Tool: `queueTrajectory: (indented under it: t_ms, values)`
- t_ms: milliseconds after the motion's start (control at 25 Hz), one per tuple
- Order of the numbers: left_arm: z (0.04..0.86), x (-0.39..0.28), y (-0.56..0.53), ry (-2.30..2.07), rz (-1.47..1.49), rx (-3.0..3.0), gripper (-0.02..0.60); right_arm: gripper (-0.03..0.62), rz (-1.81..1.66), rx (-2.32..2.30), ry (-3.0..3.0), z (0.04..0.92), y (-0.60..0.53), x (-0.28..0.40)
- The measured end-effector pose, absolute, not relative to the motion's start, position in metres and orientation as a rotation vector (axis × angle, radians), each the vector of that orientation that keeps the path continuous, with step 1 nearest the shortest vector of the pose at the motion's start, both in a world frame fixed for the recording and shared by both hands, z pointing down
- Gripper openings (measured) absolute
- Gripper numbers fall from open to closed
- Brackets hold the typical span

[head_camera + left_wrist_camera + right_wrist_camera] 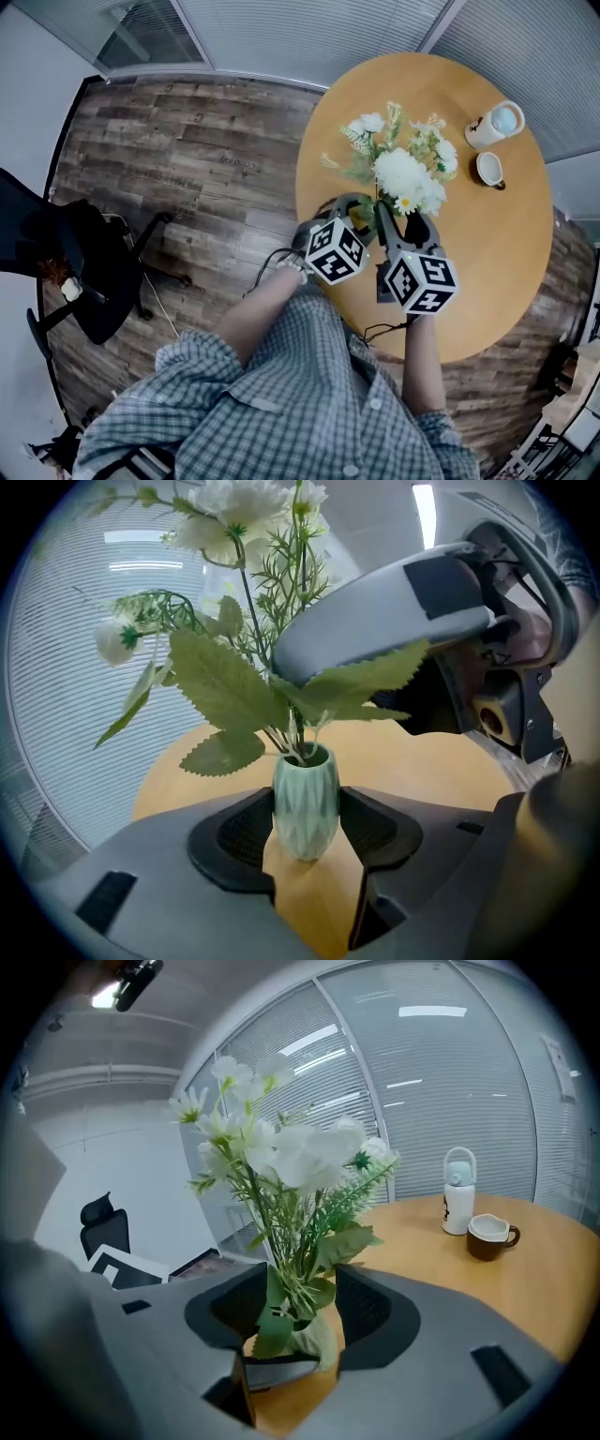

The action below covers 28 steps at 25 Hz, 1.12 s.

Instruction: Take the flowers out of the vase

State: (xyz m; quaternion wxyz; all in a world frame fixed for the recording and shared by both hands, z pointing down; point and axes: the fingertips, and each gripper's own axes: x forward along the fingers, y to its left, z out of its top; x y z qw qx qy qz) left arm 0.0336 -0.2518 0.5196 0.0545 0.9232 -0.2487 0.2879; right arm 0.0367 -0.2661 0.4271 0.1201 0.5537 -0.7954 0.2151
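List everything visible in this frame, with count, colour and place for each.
table: one, round, light wood, centre right of the head view
vase: one, pale green, on the table's near side
flowers: one bunch, white with green leaves, standing in the vase
bottle: one, white, far right of the table
mug: one, brown outside and white inside, beside the bottle
chair: one, black, on the floor at left
floor: dark wood planks, around the table
shirt: checked, bottom of the head view
left gripper: grey, jaws closed on the vase
right gripper: grey, jaws open around the stems
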Motion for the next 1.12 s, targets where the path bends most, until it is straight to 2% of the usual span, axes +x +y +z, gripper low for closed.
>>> queueTrajectory:
  t_ms: [160, 400, 840, 1120]
  values:
    - [0.519, 0.032, -0.252, -0.754, 0.876, 2.803, 0.232, 0.188, 0.614, 1.623, -2.322, 0.427, -0.273, 0.033]
    - [0.521, 0.032, -0.252, -0.746, 0.877, 2.804, 0.232, 0.061, 0.616, 1.636, -2.312, 0.427, -0.274, 0.036]
    - [0.521, 0.027, -0.251, -0.745, 0.888, 2.800, 0.232, 0.048, 0.615, 1.747, -2.397, 0.382, -0.279, 0.040]
    - [0.520, 0.042, -0.255, -0.741, 0.903, 2.792, 0.232, 0.048, 0.578, 1.834, -2.476, 0.332, -0.281, 0.071]
